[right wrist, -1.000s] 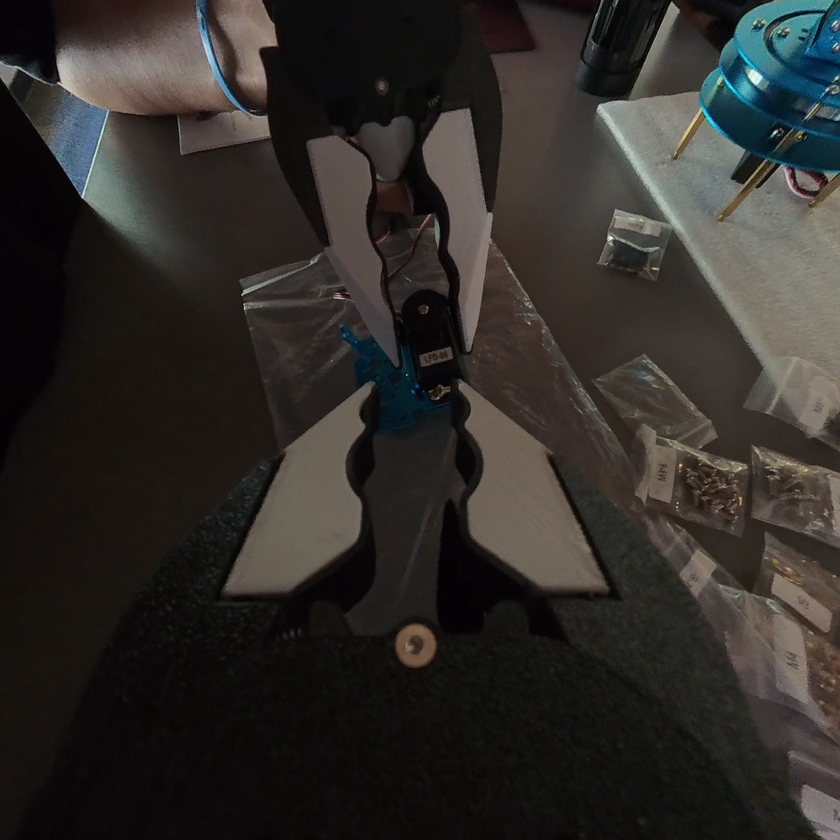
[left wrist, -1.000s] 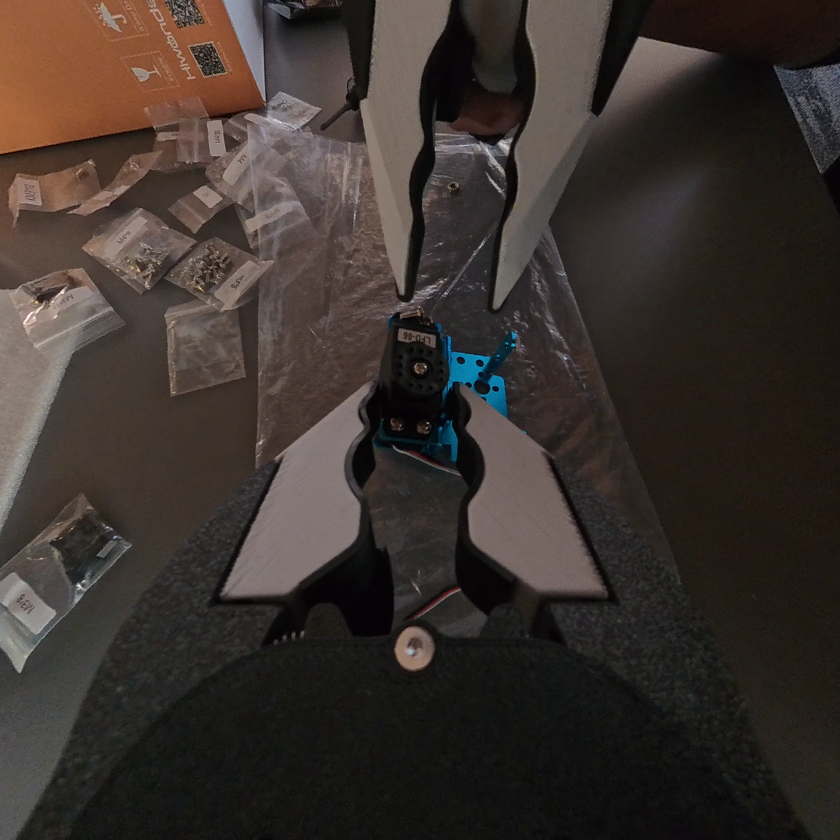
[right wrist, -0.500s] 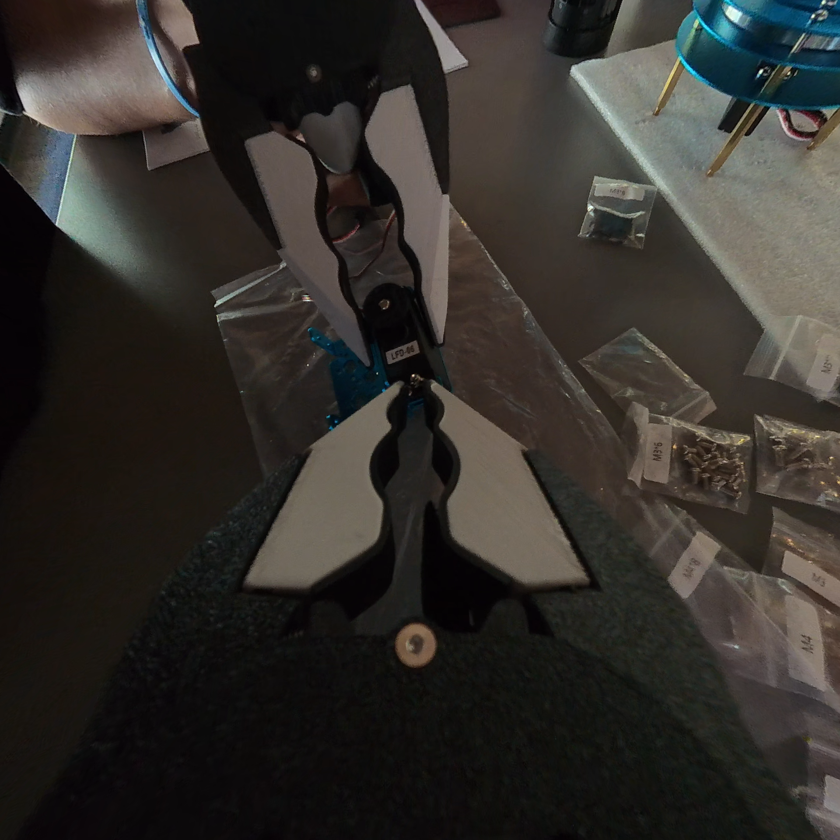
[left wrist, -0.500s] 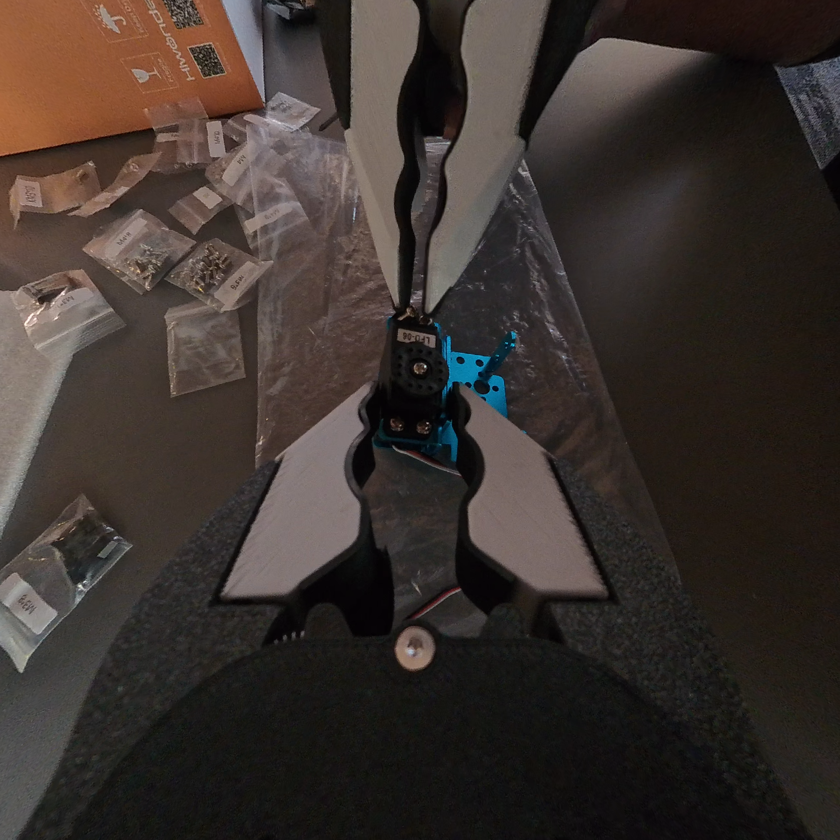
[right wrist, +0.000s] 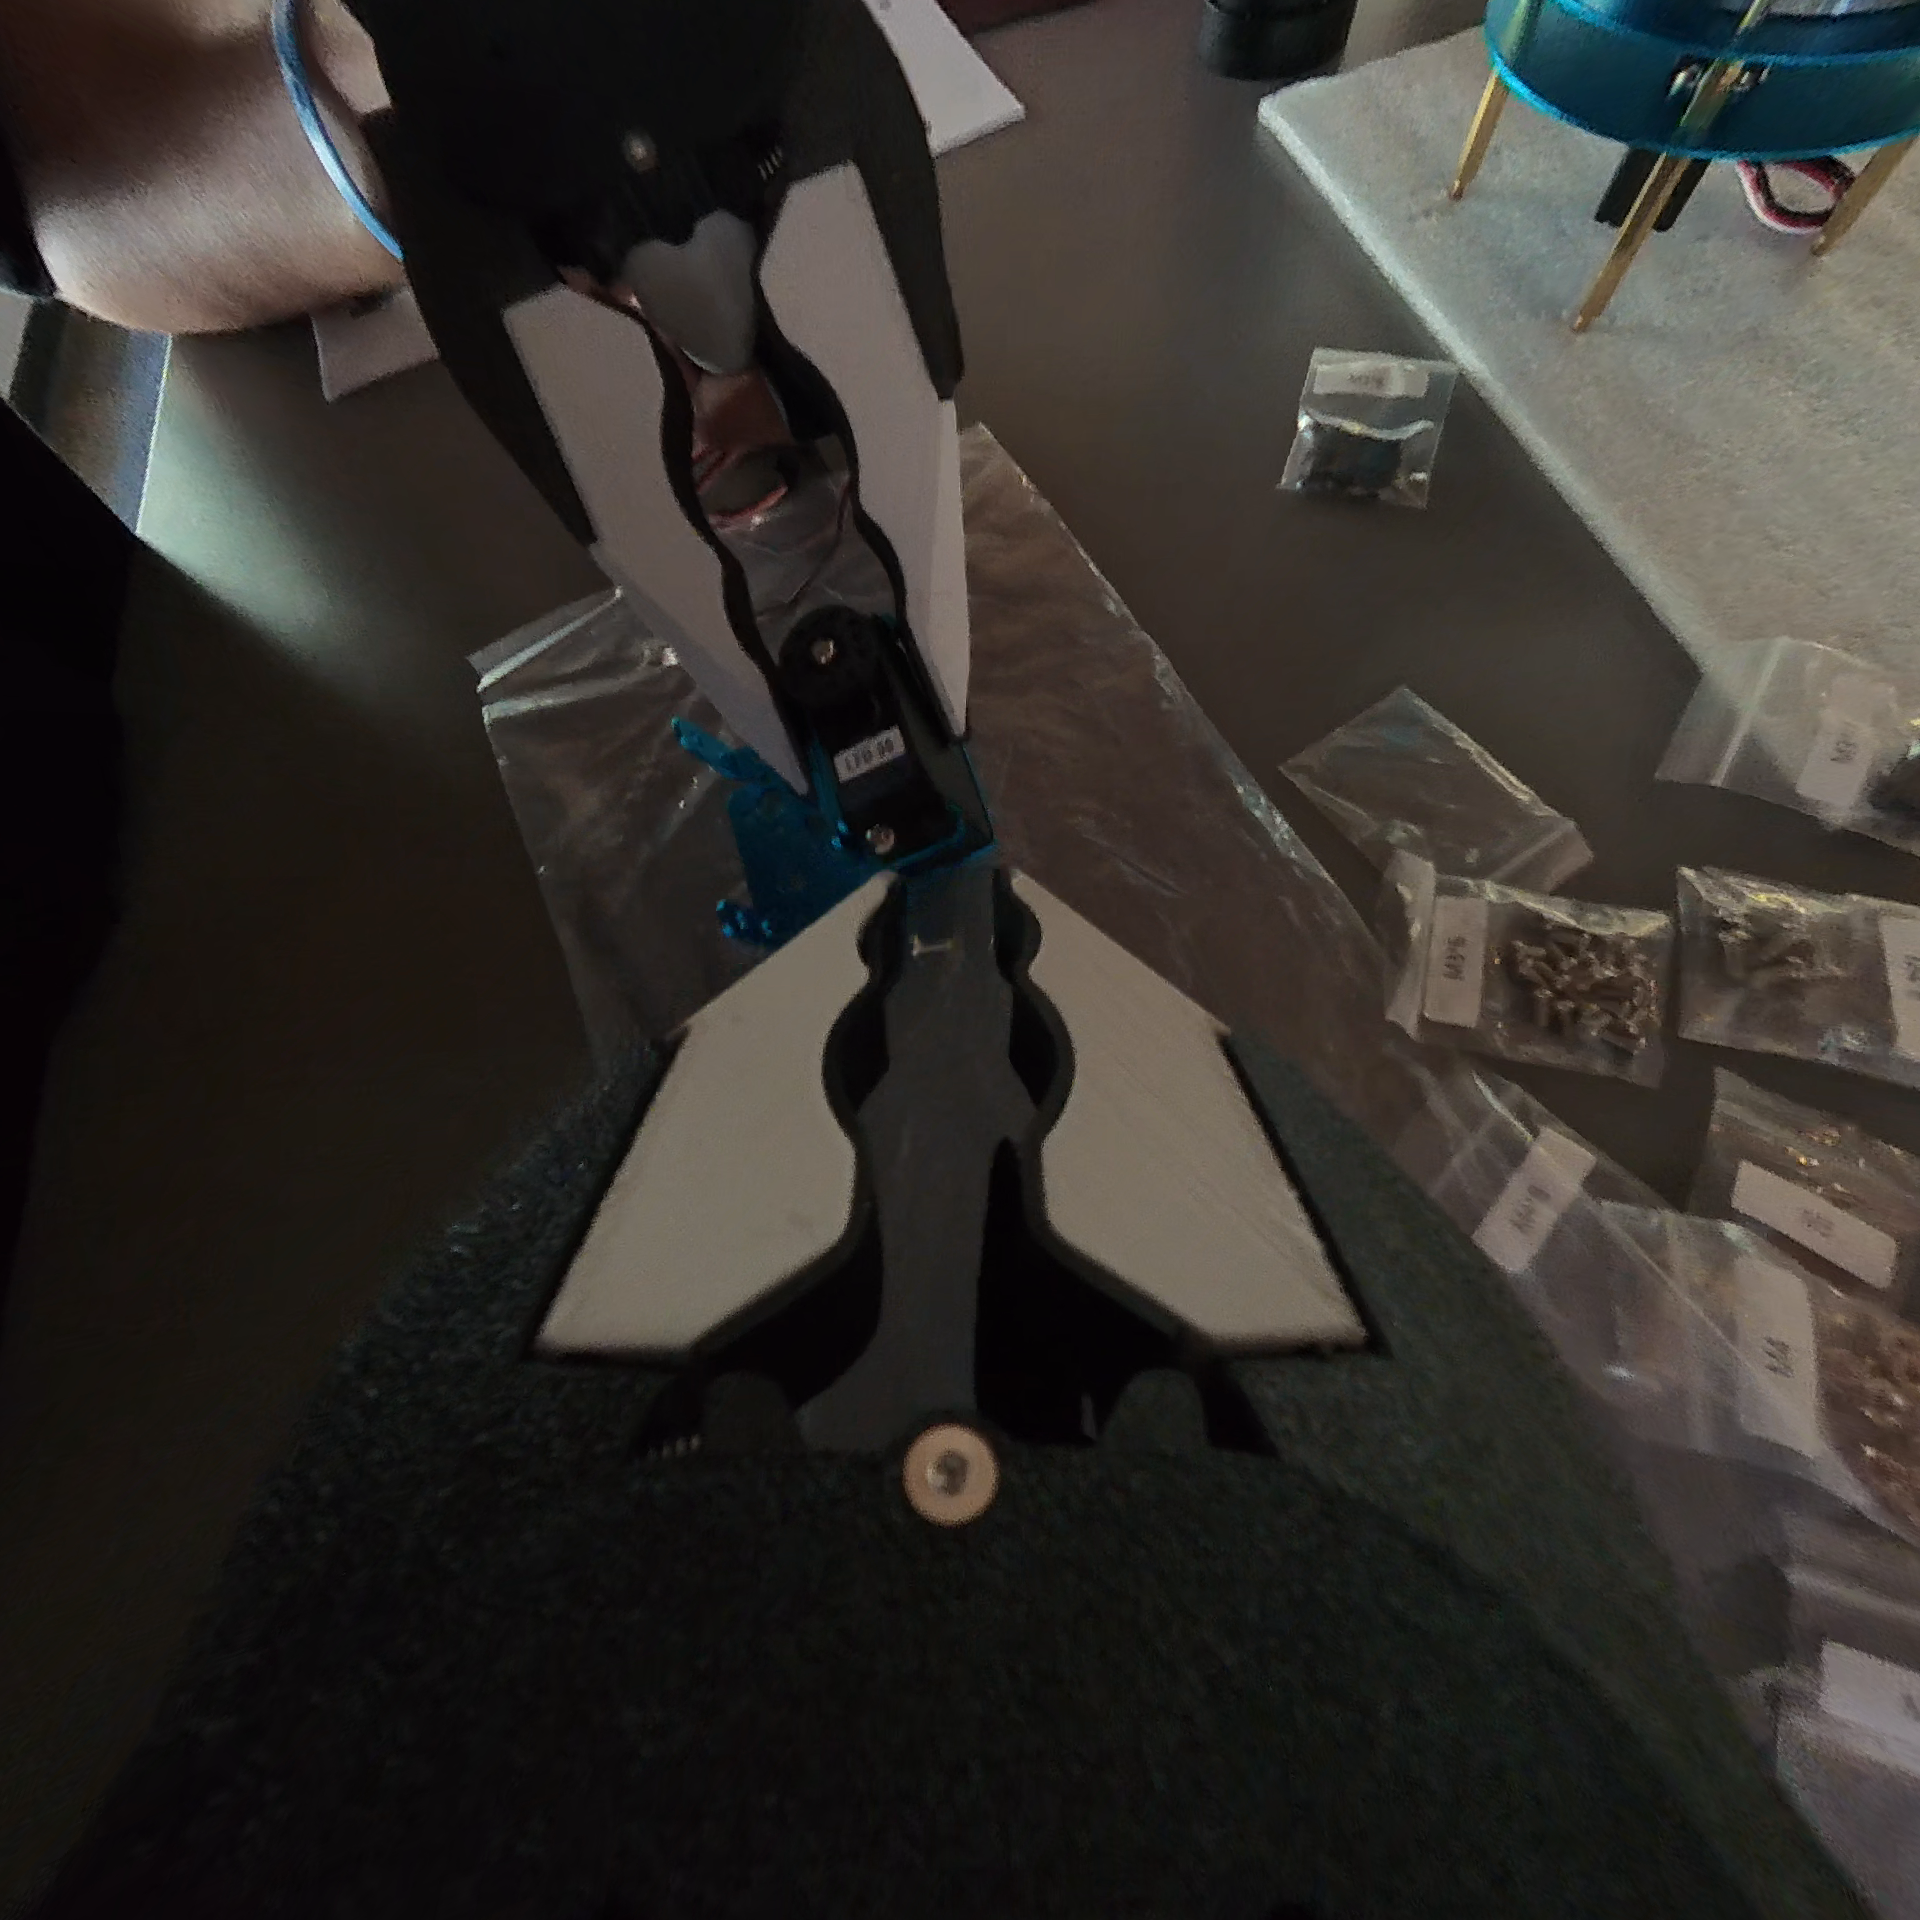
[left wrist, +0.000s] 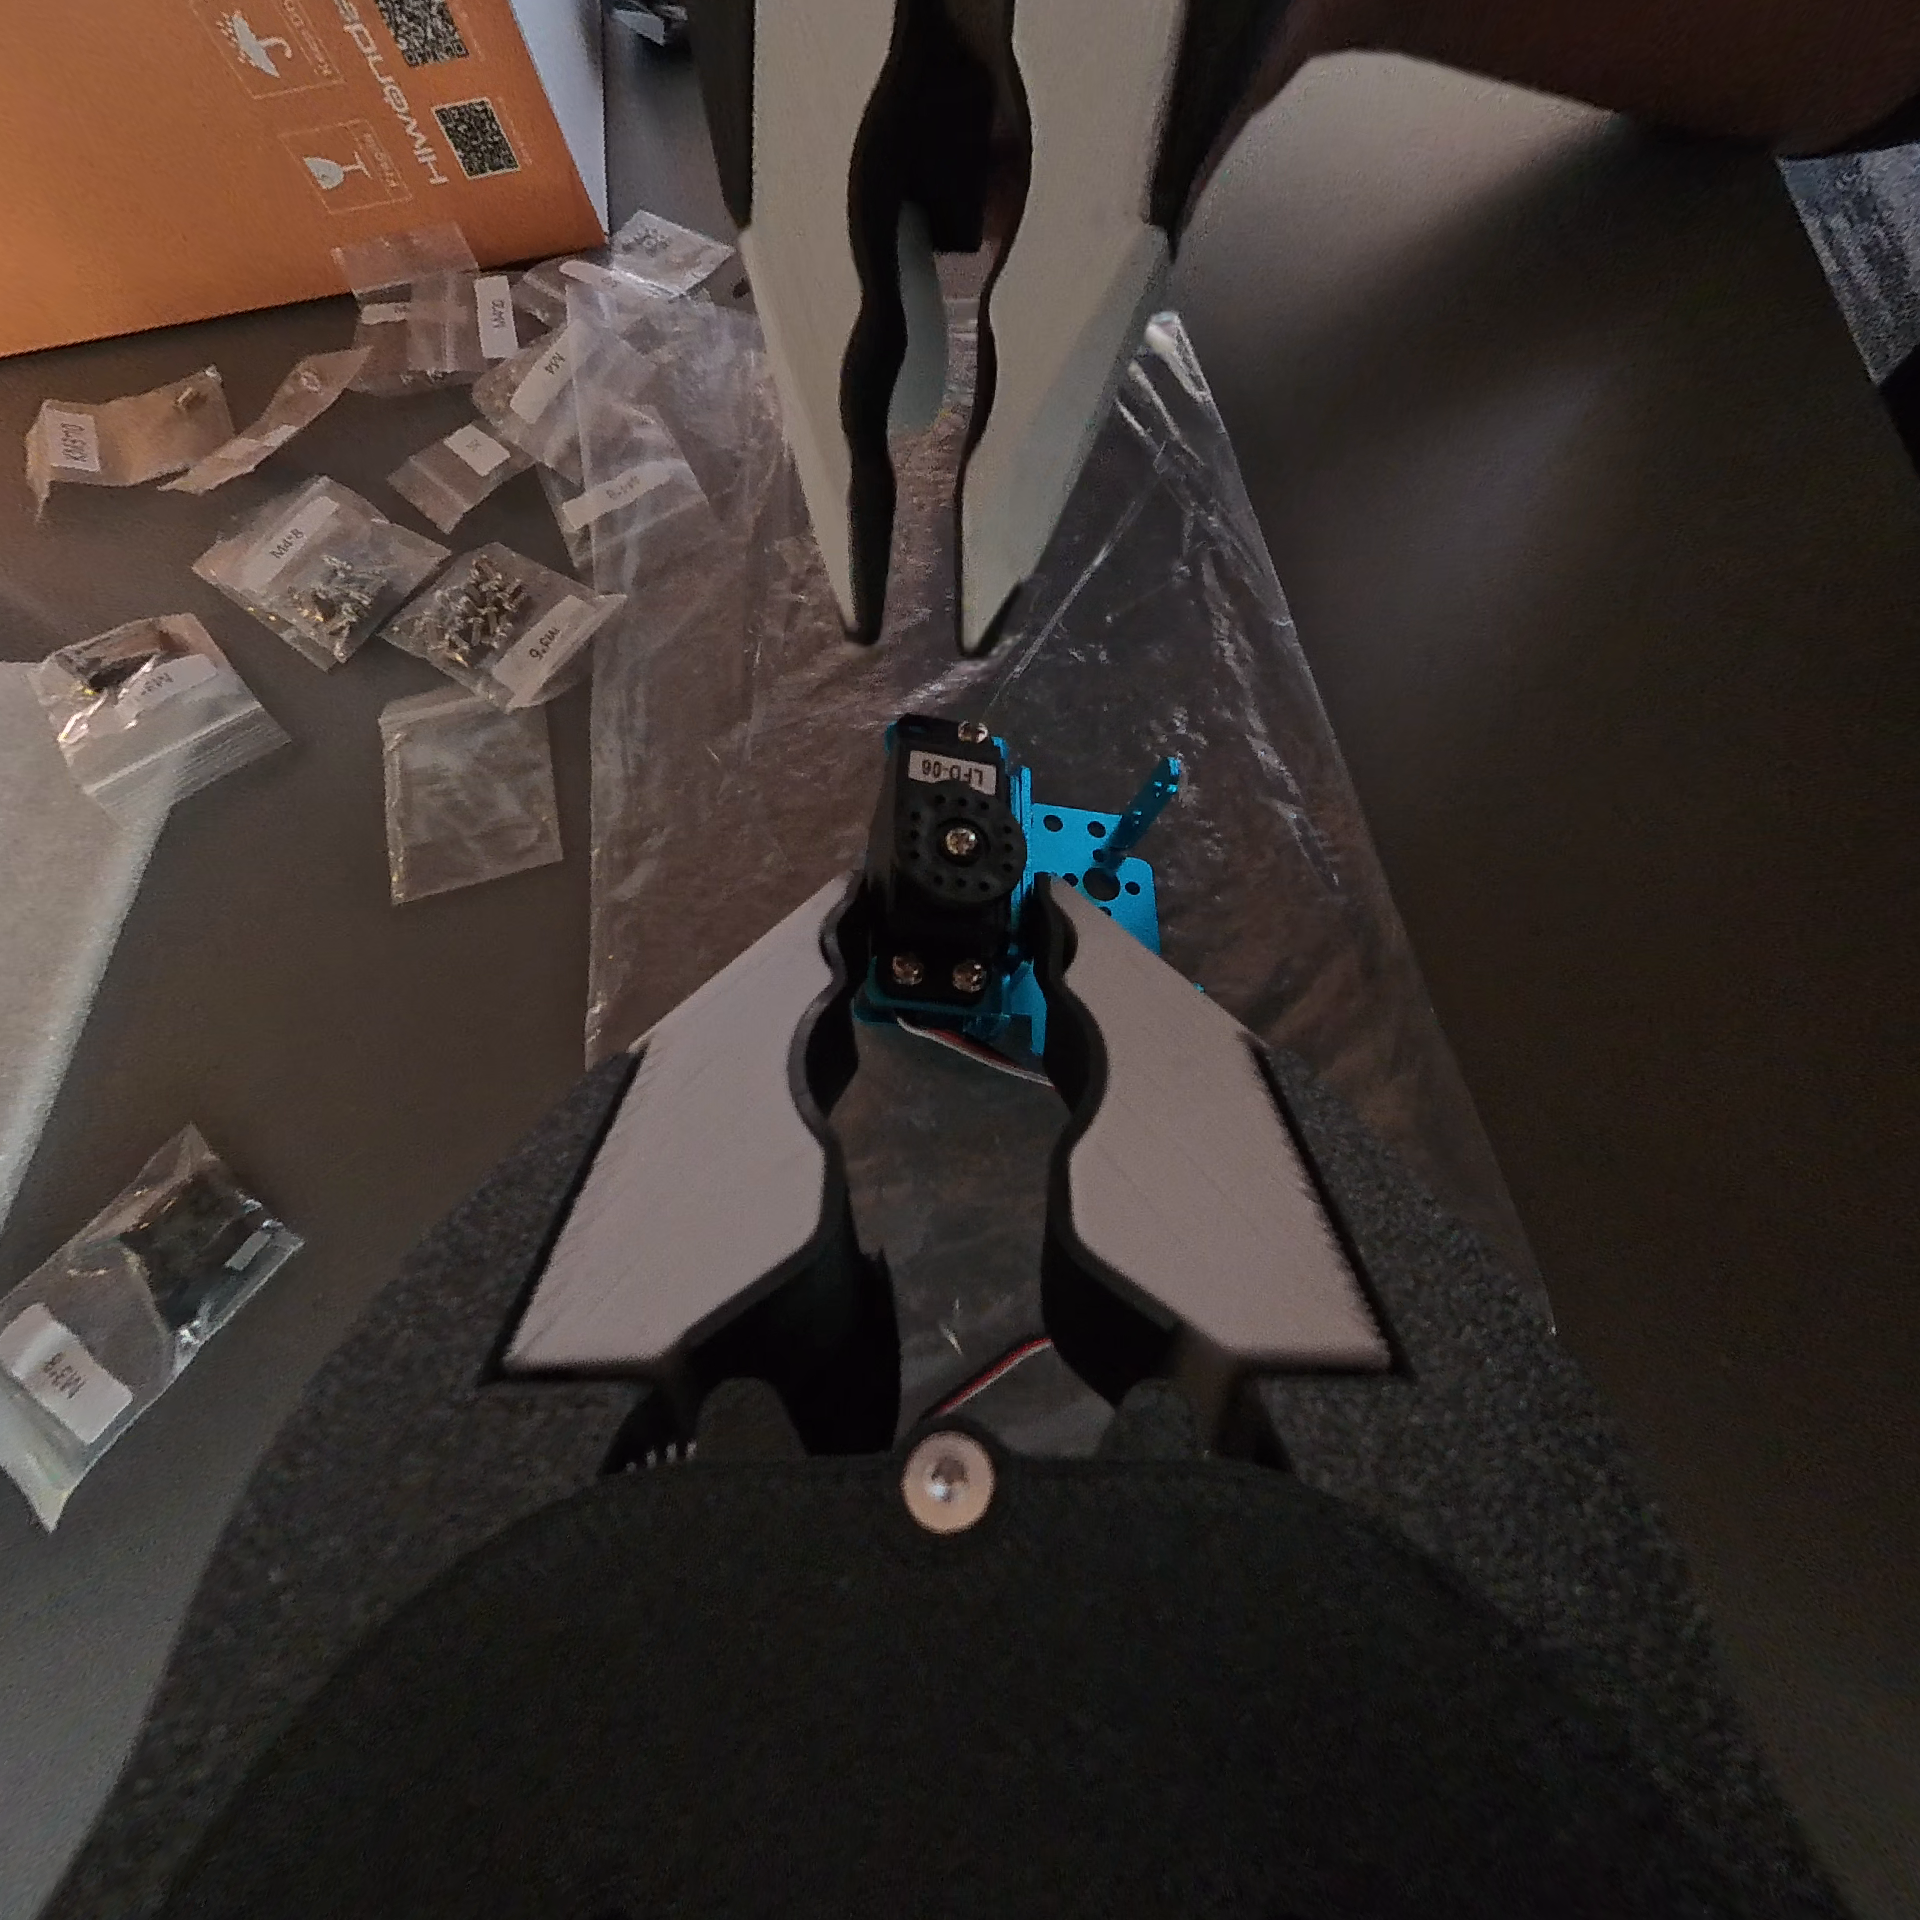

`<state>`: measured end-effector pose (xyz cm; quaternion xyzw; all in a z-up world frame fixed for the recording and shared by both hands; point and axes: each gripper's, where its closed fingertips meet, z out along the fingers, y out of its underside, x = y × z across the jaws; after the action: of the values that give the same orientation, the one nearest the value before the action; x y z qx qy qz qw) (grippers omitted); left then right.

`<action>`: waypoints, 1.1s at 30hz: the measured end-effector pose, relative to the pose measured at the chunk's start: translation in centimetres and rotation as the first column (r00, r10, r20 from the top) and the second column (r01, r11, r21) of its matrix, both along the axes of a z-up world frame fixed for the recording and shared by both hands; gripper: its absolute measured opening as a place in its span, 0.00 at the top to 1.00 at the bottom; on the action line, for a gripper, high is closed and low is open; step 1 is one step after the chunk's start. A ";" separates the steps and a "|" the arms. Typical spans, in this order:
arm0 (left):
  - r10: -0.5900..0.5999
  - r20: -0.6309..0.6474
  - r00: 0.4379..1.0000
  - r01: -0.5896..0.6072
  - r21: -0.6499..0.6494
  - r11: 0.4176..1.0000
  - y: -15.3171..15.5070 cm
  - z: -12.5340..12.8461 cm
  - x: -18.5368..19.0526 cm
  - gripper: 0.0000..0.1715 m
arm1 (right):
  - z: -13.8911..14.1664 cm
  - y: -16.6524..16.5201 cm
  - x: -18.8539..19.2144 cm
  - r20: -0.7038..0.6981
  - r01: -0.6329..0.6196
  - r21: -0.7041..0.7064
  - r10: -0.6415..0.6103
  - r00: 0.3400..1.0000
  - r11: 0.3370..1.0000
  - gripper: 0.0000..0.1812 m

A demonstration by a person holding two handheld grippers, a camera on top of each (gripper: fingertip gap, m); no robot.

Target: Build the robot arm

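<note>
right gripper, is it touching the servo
No, in the left wrist view the right gripper hangs with its tips apart above the black servo, with bare plastic sheet showing between them.

One servo (left wrist: 940,842) stands at centre, with one blue bracket (left wrist: 1091,883) beside it and one clear plastic sheet (left wrist: 1195,644) beneath. Two grippers meet there: the left gripper (left wrist: 943,883) and the right gripper (left wrist: 920,639). Left of the servo in the left wrist view lie at least ten small bags (left wrist: 488,623) and one orange box (left wrist: 208,156). Beyond the servo, the right wrist view shows one foam pad (right wrist: 1662,416) and one round blue chassis (right wrist: 1704,62).
</note>
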<state>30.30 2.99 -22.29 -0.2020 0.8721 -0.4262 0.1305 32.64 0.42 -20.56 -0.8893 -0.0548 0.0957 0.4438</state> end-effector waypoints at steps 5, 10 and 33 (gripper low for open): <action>-0.012 -0.016 1.000 0.012 0.010 1.000 0.6 0.1 -0.5 0.82 | -2.1 -2.0 -1.8 -0.013 -0.145 -0.180 0.145 0.989 0.973 0.90; -0.011 -0.046 0.999 0.012 0.022 1.000 1.3 0.1 -1.0 0.82 | -3.3 -0.3 -2.2 0.053 -0.150 -0.228 0.166 0.985 0.962 0.91; -0.005 -0.027 1.000 0.005 0.015 1.000 1.6 0.0 -1.4 0.82 | -3.4 0.1 -1.4 0.211 -0.030 -0.215 0.077 0.974 0.976 1.00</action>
<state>28.88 4.59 -22.30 -0.2046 0.8773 -0.4174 0.1194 31.23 0.56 -23.91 -0.9346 -0.1168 0.0148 0.3356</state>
